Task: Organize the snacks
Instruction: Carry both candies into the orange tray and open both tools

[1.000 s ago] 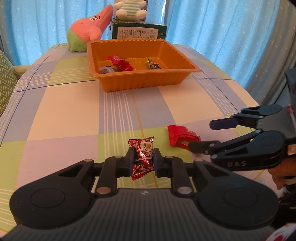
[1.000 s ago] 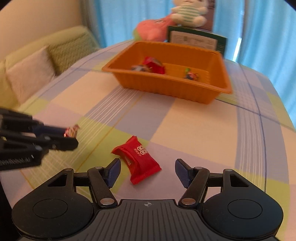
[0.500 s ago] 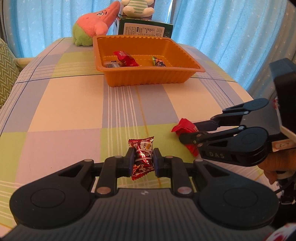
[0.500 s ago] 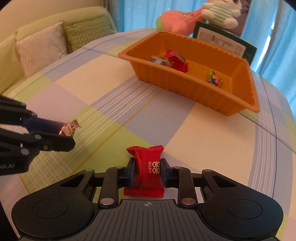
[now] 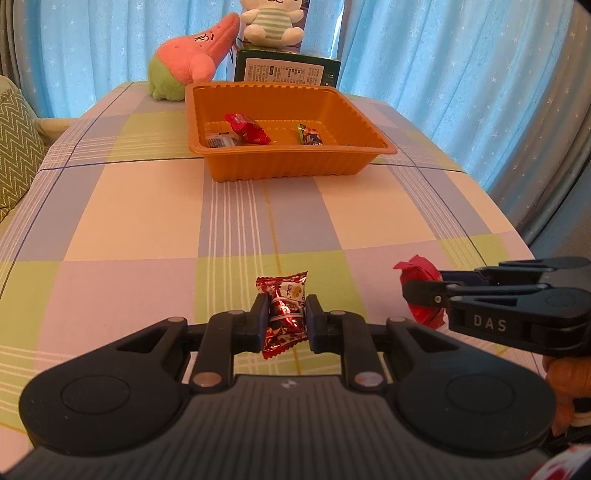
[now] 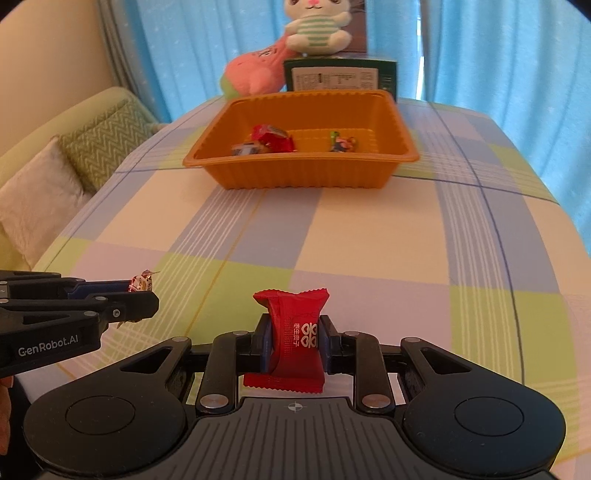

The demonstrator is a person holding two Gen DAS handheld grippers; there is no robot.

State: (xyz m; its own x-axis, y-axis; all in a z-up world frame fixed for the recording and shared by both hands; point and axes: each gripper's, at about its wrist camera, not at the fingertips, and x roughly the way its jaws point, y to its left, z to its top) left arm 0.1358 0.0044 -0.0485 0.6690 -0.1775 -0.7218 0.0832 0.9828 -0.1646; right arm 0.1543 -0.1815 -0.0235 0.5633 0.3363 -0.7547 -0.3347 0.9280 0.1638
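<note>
My left gripper [image 5: 284, 314] is shut on a dark red patterned candy [image 5: 283, 315], held above the checked tablecloth. My right gripper [image 6: 294, 338] is shut on a plain red candy packet [image 6: 293, 332] with white print, lifted off the cloth. Each gripper shows in the other's view: the right gripper [image 5: 421, 291] at the right with the red packet [image 5: 417, 271], the left gripper [image 6: 147, 291] at the left with its candy [image 6: 140, 283]. The orange tray [image 5: 295, 168] [image 6: 306, 177] stands farther up the table with three wrapped snacks inside.
Behind the tray stand a green box [image 5: 286, 70], a pink and green plush [image 5: 188, 62] and a white striped plush [image 5: 273, 22]. Blue curtains hang behind. A green sofa with cushions [image 6: 92, 147] lies left of the table. The table's right edge [image 5: 517, 229] drops off nearby.
My right gripper closed on the red packet that lay on the cloth and lifted it. The left gripper kept hold of its candy and barely moved.
</note>
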